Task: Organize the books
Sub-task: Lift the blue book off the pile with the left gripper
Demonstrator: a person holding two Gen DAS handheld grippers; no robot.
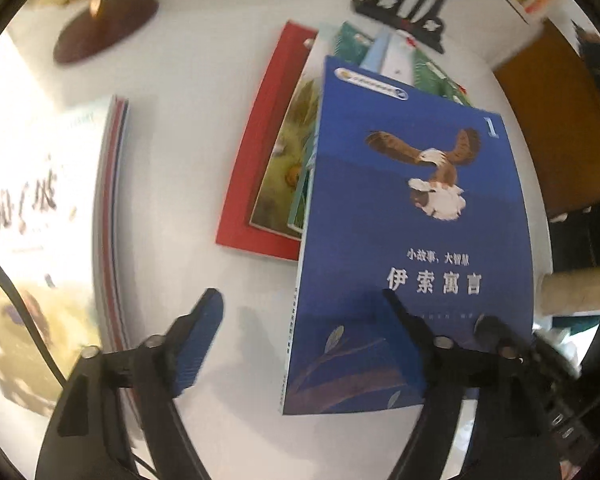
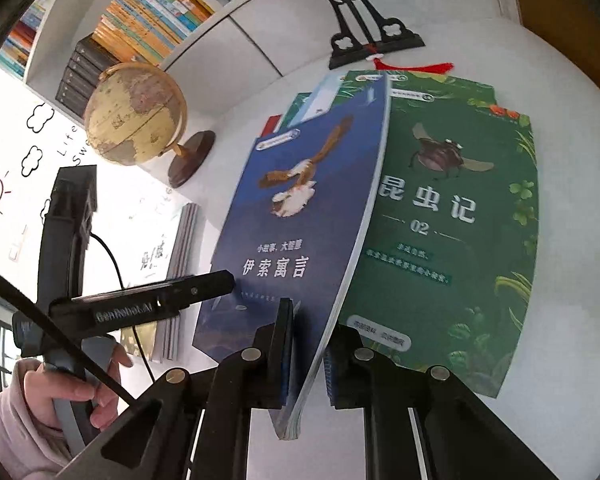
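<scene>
A blue book point(image 2: 300, 208) with an eagle on its cover is raised on a slant above a green insect book point(image 2: 452, 216) on the white table. My right gripper point(image 2: 308, 332) is shut on the blue book's near bottom corner, one pad on the cover and one under the pages. In the left wrist view my left gripper point(image 1: 302, 296) stands open and wide: its right finger lies over the blue book point(image 1: 412, 208) cover, while its left finger is off the book above the bare table. A red book point(image 1: 256, 152) and a yellow picture book point(image 1: 288, 168) lie beneath.
A globe point(image 2: 136, 116) on a dark round base stands at the back left. A black ornate stand point(image 2: 364, 28) with a red tassel sits behind the books. A flat stack of books point(image 1: 112, 200) lies at the left. A filled bookshelf point(image 2: 148, 12) rises behind. A person's hand point(image 2: 72, 392) holds the left gripper's handle.
</scene>
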